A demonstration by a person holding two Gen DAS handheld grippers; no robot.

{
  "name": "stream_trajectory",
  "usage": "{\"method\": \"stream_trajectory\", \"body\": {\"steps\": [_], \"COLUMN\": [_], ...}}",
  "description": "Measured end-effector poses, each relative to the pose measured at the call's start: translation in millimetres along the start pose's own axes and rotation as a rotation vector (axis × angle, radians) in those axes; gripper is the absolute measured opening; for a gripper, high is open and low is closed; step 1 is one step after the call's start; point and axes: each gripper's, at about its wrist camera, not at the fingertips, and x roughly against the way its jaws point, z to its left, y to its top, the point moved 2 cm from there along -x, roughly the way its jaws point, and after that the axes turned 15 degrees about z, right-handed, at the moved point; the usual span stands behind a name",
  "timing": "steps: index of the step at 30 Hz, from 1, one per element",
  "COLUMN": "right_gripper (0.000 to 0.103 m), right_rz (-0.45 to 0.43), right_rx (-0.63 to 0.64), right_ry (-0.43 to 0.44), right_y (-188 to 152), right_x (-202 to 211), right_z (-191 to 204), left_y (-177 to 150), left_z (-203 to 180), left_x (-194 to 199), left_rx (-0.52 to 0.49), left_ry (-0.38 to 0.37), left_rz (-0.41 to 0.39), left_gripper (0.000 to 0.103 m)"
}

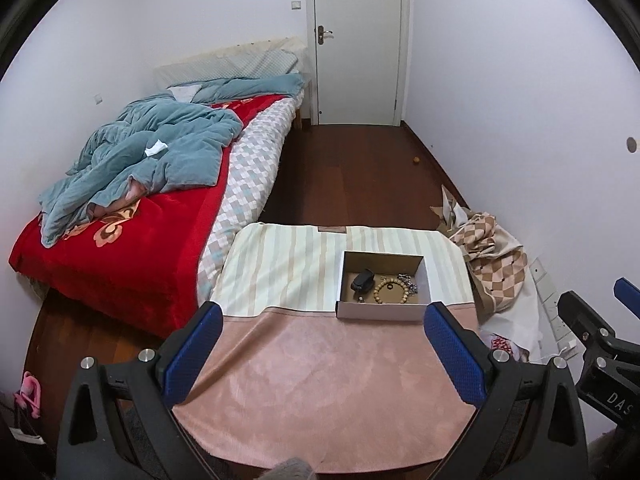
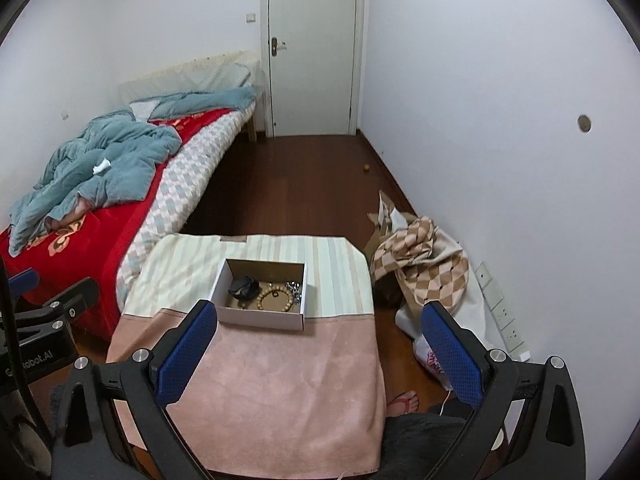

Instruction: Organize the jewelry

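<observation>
An open cardboard box [image 1: 380, 312] [image 2: 260, 318] stands on a small table draped in pink and striped cloth [image 1: 320, 380] [image 2: 272, 392]. Inside lie a wooden bead bracelet [image 1: 394, 293] [image 2: 275, 299], a black watch-like item [image 1: 362, 280] [image 2: 243, 286] and a silvery chain piece [image 1: 408, 282] [image 2: 294, 290]. My left gripper [image 1: 322, 312] hangs open above the near half of the table, nothing between its blue pads [image 1: 192, 360]. My right gripper [image 2: 318, 310] is also open and empty, held back from the box.
A bed with a red blanket [image 1: 120, 264] and a blue quilt [image 1: 148, 160] runs along the left. Checked fabric [image 1: 492, 256] is heaped on the floor at the right, by wall sockets [image 2: 504, 316]. Dark wood floor leads to a white door [image 1: 356, 40]. A person's foot in a sandal [image 2: 404, 402] rests beside the table.
</observation>
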Motion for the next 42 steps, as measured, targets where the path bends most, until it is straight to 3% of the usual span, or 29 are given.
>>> {"method": "stream_trajectory", "body": {"steps": [6,14,29,42], "right_gripper": [0.103,0.103,0.103,0.103], "right_rz": [0.002,0.021,0.082,0.134], "right_rx": [0.010,0.005,-0.017,-0.007], "right_ry": [0.012,0.003,-0.035,-0.032], "right_y": [-4,0,47,62], "right_x": [19,17,-43,-70], "right_z": [0,-2,3,9], "left_y": [-8,-6,32,48], "left_z": [0,-9,-14,-14], "left_x": [14,4,-33,-49], "left_rx": [-0.001,-0.008,0.026,0.018], "left_ry": [-0.010,-0.002,0.022,0.051], "left_rz": [0.023,0.082,0.125,0.140], "left_gripper": [0.103,0.103,0.103,0.103]}}
